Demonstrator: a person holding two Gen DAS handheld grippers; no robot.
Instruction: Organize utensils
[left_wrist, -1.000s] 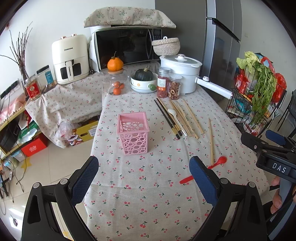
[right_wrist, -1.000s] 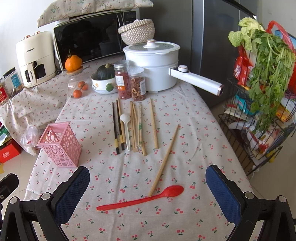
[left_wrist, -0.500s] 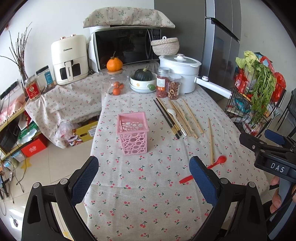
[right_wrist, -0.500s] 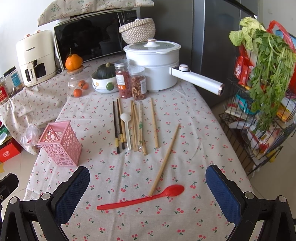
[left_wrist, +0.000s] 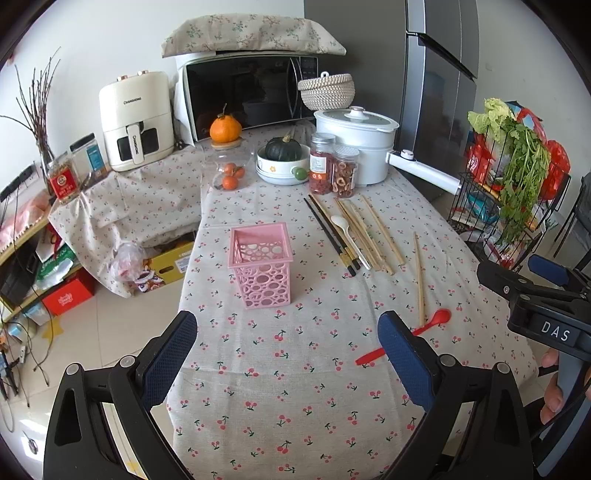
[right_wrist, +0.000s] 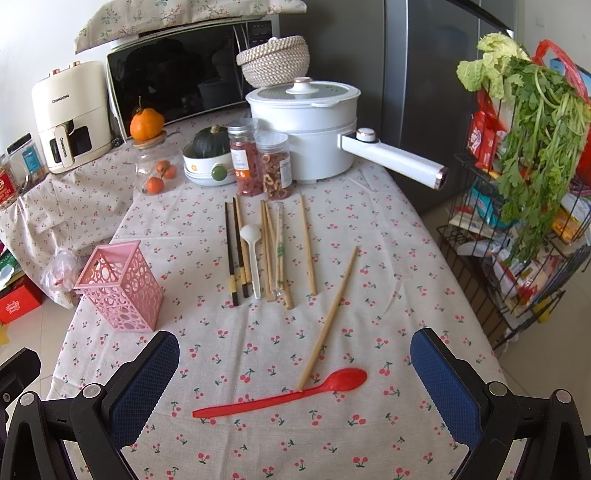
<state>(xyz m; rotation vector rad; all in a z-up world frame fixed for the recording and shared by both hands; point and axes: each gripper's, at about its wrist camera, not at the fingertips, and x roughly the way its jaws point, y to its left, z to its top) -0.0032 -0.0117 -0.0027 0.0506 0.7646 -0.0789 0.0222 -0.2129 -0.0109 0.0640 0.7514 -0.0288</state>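
Little change from the earlier frames is seen: both views have only drifted slightly. The left gripper (left_wrist: 286, 354) and right gripper (right_wrist: 295, 380) are held wide apart, empty, above the near edge of the surface (right_wrist: 424, 258). The red spoon (right_wrist: 288, 395) lies between the right fingers, touching a lone chopstick (right_wrist: 328, 317). The pink holder (left_wrist: 260, 264) stands upright near the left edge, with bare cloth around it.
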